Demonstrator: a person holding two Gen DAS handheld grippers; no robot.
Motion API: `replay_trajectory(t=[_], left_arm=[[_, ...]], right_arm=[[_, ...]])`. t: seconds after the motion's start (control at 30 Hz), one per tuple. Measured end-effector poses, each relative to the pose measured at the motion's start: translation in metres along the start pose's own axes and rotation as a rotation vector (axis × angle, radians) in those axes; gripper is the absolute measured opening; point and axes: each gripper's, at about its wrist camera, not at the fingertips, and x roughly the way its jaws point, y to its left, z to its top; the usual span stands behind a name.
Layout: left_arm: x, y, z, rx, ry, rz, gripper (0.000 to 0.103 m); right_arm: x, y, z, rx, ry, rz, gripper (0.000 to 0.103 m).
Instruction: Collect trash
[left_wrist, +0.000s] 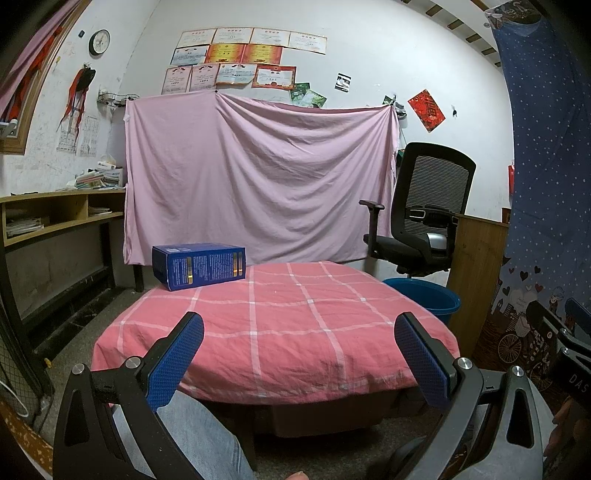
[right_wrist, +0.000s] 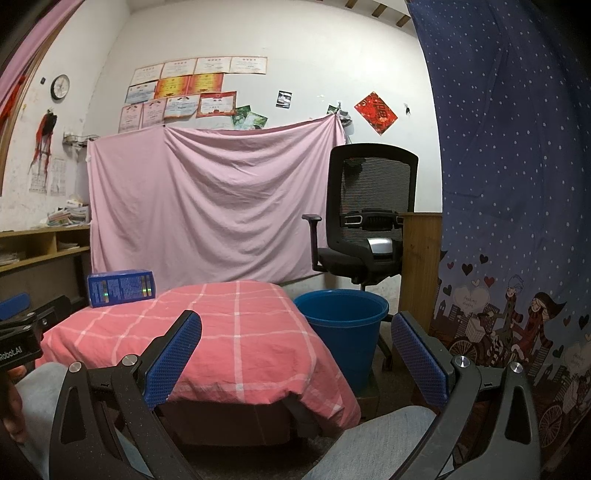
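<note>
A blue printed carton box (left_wrist: 199, 265) lies on its side at the far left corner of a low table covered with a pink checked cloth (left_wrist: 280, 325). It also shows in the right wrist view (right_wrist: 121, 287). A blue plastic bucket (right_wrist: 343, 325) stands on the floor right of the table; its rim shows in the left wrist view (left_wrist: 428, 295). My left gripper (left_wrist: 299, 328) is open and empty above the table's near edge. My right gripper (right_wrist: 295, 328) is open and empty, near the table's right front corner, well short of the box.
A black office chair (right_wrist: 362, 221) stands behind the bucket, beside a wooden cabinet (right_wrist: 421, 266). A pink sheet (left_wrist: 258, 177) hangs behind the table. A wooden shelf desk (left_wrist: 55, 218) lines the left wall. A blue dotted curtain (right_wrist: 509, 184) hangs on the right. My knees are below the grippers.
</note>
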Motion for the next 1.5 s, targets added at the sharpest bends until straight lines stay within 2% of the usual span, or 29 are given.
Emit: replay_trajectory(t=[1.5], left_arm=[[-0.0006, -0.0033, -0.0018, -0.003, 0.004, -0.001, 0.101]], right_arm=[[-0.002, 0.003, -0.0042, 0.01, 0.011, -0.002, 0.103]])
